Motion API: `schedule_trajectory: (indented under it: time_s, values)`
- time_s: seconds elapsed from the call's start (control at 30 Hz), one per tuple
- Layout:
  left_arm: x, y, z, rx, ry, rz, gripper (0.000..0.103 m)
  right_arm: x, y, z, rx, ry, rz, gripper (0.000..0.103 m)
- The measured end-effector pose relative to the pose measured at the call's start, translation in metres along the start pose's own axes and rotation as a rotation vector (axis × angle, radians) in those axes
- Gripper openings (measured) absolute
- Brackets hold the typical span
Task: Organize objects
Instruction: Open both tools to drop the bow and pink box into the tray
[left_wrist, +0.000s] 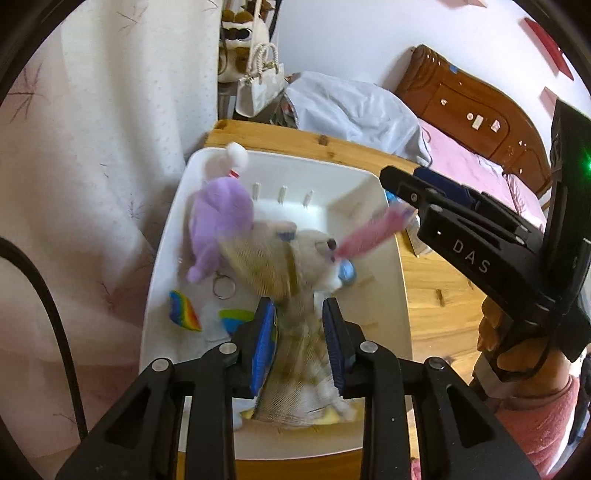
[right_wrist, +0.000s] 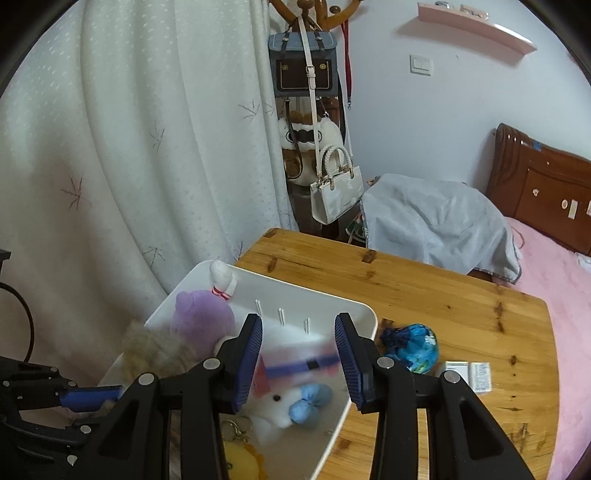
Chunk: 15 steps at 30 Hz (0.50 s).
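Note:
A white plastic bin (left_wrist: 388, 206) on the wooden table (right_wrist: 406, 288) holds several soft toys. Among them are a purple plush (left_wrist: 218, 218), a white plush with a blue bow (right_wrist: 280, 406), a rainbow piece (left_wrist: 184, 310) and a keyring (left_wrist: 223, 286). My left gripper (left_wrist: 298, 308) hangs over the bin's near end, shut on a blurred tan mesh-covered plush (left_wrist: 295, 354). My right gripper (right_wrist: 298, 332) comes in from the right over the bin, shut on a blurred pink and blue strip (right_wrist: 295, 363). That strip (left_wrist: 373, 232) also shows in the left wrist view, sticking out of the right gripper (left_wrist: 397, 201).
On the table right of the bin lie a shiny blue wrapped ball (right_wrist: 415, 347) and small white boxes (right_wrist: 469, 374). A white curtain (right_wrist: 147, 166) hangs close on the left. A cloth-covered object (right_wrist: 436, 221), hanging bags (right_wrist: 334, 195) and a pink bed (right_wrist: 561, 295) lie beyond.

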<state>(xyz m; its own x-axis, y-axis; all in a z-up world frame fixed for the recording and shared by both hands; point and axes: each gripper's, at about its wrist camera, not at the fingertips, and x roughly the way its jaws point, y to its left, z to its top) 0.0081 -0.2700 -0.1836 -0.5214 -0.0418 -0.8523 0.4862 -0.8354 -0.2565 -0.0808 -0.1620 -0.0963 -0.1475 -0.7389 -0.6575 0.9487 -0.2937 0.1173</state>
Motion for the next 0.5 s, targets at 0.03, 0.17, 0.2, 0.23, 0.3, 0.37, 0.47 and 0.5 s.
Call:
schedule_trajectory:
  time_s: [0.03, 0.17, 0.2, 0.23, 0.3, 0.37, 0.47, 0.5]
  values:
    - [-0.002, 0.002, 0.001, -0.004, -0.009, -0.004, 0.034, 0.001, 0.001, 0.001, 0.002, 0.001, 0.003, 0.043]
    - [-0.006, 0.010, 0.004, -0.013, -0.040, 0.011, 0.054, 0.002, 0.007, 0.003, -0.001, -0.001, 0.016, 0.061]
    - [-0.005, 0.011, 0.006, -0.011, -0.039, 0.014, 0.057, 0.002, 0.008, 0.003, -0.003, 0.000, 0.025, 0.066]
    - [-0.004, 0.013, 0.008, -0.009, -0.036, 0.019, 0.060, 0.001, 0.010, 0.003, -0.010, 0.000, 0.036, 0.069]
    - [-0.001, 0.016, 0.013, -0.014, -0.037, 0.023, 0.061, -0.001, 0.014, 0.001, -0.024, 0.000, 0.045, 0.070]
    - [0.001, 0.018, 0.018, -0.027, -0.042, 0.027, 0.066, -0.002, 0.017, -0.002, -0.041, 0.005, 0.049, 0.073]
    - [0.004, 0.019, 0.027, -0.026, -0.056, 0.040, 0.071, -0.006, 0.016, -0.006, -0.053, 0.005, 0.030, 0.078]
    - [0.004, 0.018, 0.029, -0.026, -0.066, 0.047, 0.072, -0.008, 0.012, -0.007, -0.048, 0.006, 0.030, 0.078]
